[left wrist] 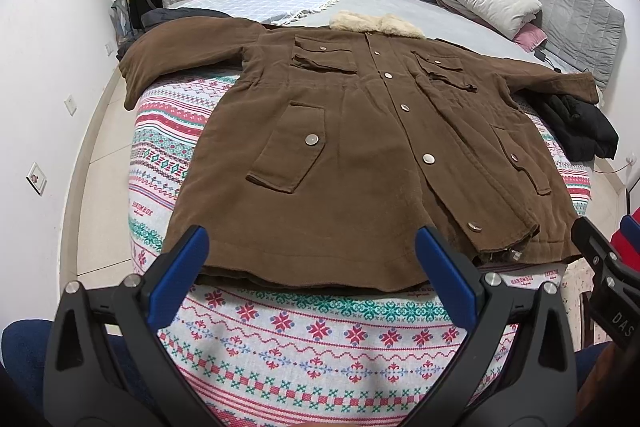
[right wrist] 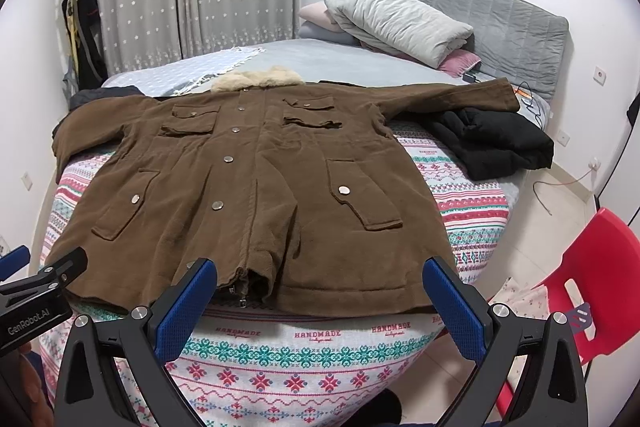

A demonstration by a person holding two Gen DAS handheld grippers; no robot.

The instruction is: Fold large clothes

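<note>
A large brown coat (left wrist: 352, 147) with a cream fleece collar (left wrist: 376, 23) lies flat and face up on the patterned bedspread (left wrist: 304, 331), sleeves spread to both sides, hem nearest me. It also shows in the right wrist view (right wrist: 248, 195). My left gripper (left wrist: 312, 247) is open and empty, held just above the hem's left half. My right gripper (right wrist: 320, 279) is open and empty above the hem's right half, near the zip end. Each gripper shows at the edge of the other's view.
A black garment (right wrist: 496, 143) lies bunched on the bed under the coat's right sleeve. Pillows (right wrist: 396, 19) and a grey headboard (right wrist: 516, 23) are at the far right. A red plastic chair (right wrist: 592, 287) stands right of the bed. A dark garment (left wrist: 176, 15) lies behind the left sleeve.
</note>
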